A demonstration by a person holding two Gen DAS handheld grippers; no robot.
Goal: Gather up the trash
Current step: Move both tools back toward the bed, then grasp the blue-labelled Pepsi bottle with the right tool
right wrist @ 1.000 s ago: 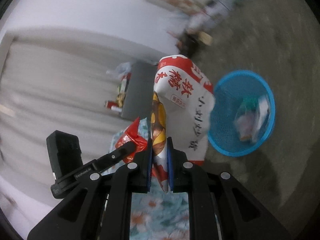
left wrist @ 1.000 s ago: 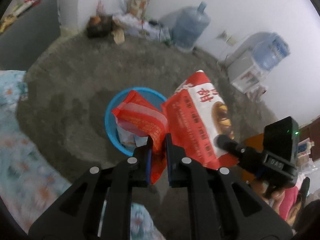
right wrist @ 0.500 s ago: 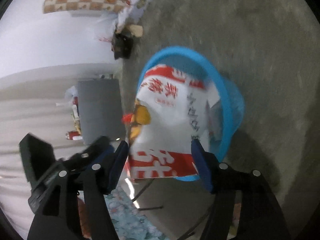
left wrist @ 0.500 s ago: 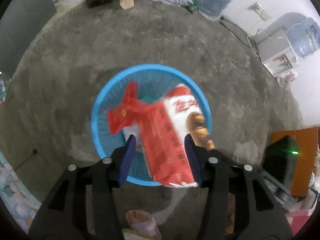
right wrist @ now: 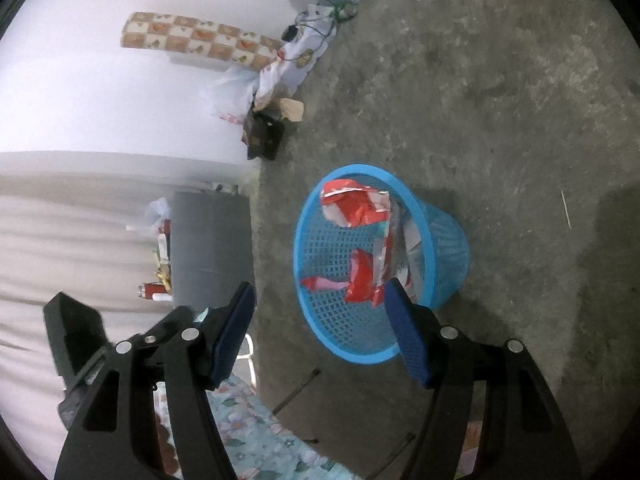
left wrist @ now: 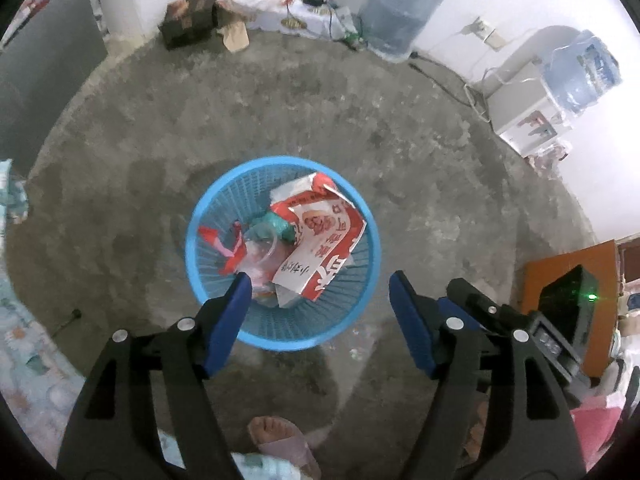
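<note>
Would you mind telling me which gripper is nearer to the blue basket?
Left, I think. The left gripper, its jaws opening with nothing between them, hangs right above the blue basket. The right gripper, open and empty, sits off to the basket's side.

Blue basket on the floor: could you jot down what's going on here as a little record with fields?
container: blue basket, upright on the concrete floor
contents: red-and-white snack bag, smaller red wrapper, some clear plastic
left gripper: jaws opening, nothing between them
right gripper: open, empty
nearby: water jug by the wall
task state: both wrappers lie in the basket
</note>
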